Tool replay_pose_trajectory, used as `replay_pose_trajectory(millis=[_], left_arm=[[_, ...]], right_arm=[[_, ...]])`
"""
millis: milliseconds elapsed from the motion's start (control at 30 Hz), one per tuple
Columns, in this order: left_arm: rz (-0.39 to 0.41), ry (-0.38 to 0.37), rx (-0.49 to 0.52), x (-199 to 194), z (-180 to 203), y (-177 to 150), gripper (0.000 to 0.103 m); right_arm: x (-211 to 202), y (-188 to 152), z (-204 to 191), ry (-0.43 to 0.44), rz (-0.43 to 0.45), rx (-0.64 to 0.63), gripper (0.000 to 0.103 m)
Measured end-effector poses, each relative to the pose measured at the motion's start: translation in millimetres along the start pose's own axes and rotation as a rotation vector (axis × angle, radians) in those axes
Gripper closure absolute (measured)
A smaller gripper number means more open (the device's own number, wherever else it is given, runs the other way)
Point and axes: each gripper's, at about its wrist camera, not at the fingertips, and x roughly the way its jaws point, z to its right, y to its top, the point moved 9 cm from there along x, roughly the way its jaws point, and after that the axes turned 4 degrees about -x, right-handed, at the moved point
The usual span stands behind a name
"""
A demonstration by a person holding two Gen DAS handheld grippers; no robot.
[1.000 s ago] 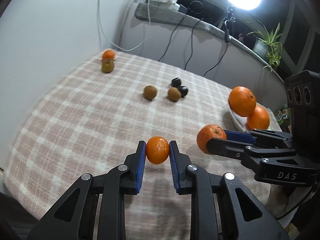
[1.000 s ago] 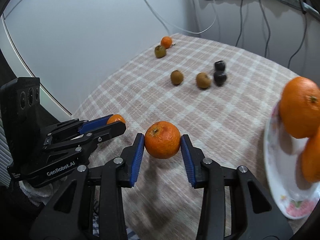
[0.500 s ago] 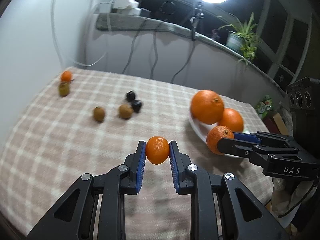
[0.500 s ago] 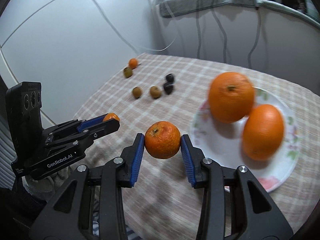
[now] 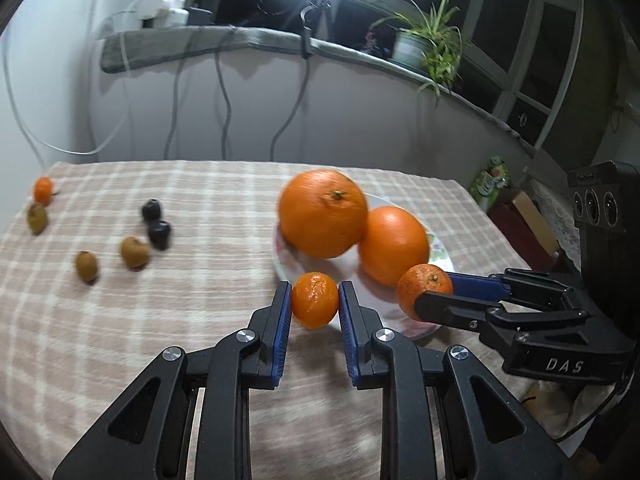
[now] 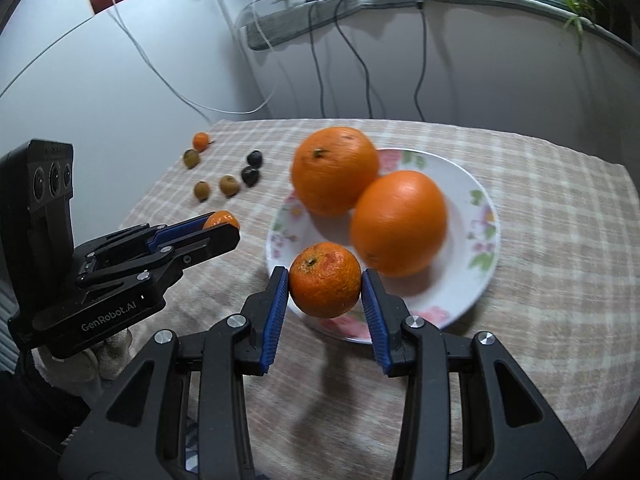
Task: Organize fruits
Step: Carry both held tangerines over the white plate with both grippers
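Observation:
My left gripper (image 5: 314, 306) is shut on a small mandarin (image 5: 315, 300) and holds it above the cloth at the near left rim of the floral plate (image 5: 440, 246). My right gripper (image 6: 325, 280) is shut on a larger mandarin (image 6: 325, 279), held over the plate's near edge (image 6: 486, 216). Two big oranges (image 6: 335, 170) (image 6: 400, 222) lie on the plate. In the left wrist view the right gripper (image 5: 430, 294) comes in from the right; in the right wrist view the left gripper (image 6: 220, 226) comes in from the left.
On the checked tablecloth (image 5: 200, 200) to the left lie two brown fruits (image 5: 134, 252), two dark fruits (image 5: 158, 232), and at the far left a small orange one (image 5: 42, 190) with a greenish one (image 5: 37, 218). Cables hang down the back wall.
Both grippers have carried their mandarins to the right, from over the open cloth to the plate with the two oranges. Both stayed shut on their fruit.

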Motion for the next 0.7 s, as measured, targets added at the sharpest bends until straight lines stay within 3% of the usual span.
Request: replay_pose_trajectory(millis=[233, 700], left_arm=[[-0.037, -0.022, 0.013, 14.2, 13.1, -0.7, 0.081], [-0.065, -0.032, 0.024, 21.5, 21.1, -2.1, 0.081]], right_arm=[[-1.9, -2.2, 11.4, -0.06, 0.004, -0.004, 0.064], [2.3, -6.2, 8.9, -0.07, -0.005, -0.035, 0.063]])
